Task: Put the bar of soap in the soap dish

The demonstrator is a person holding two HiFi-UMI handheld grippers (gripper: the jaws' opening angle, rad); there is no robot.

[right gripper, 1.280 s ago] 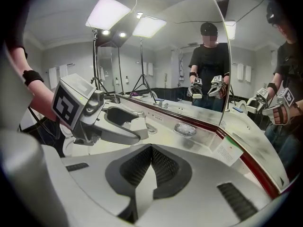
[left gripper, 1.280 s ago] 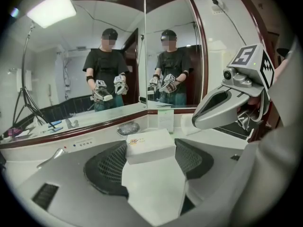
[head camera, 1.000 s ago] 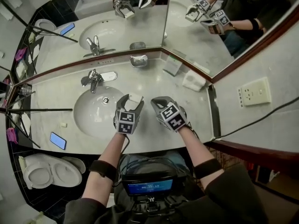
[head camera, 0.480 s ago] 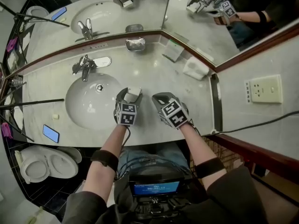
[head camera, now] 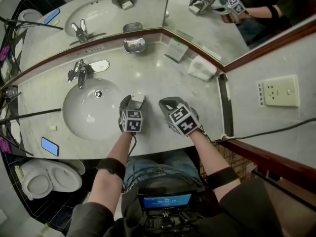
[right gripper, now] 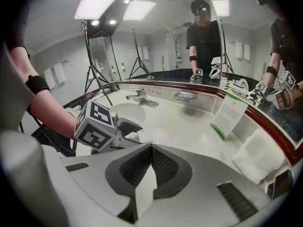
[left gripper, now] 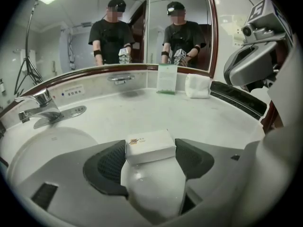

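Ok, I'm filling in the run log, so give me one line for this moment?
left gripper: shut on bar of soap | right gripper: shut, empty | soap dish: no soap in it yet

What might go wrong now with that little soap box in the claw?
The left gripper pinches the bar of soap only at its jaw tips, so it may slip, perhaps into the sink beside it. The soap dish sits far back against the mirror, a long carry.
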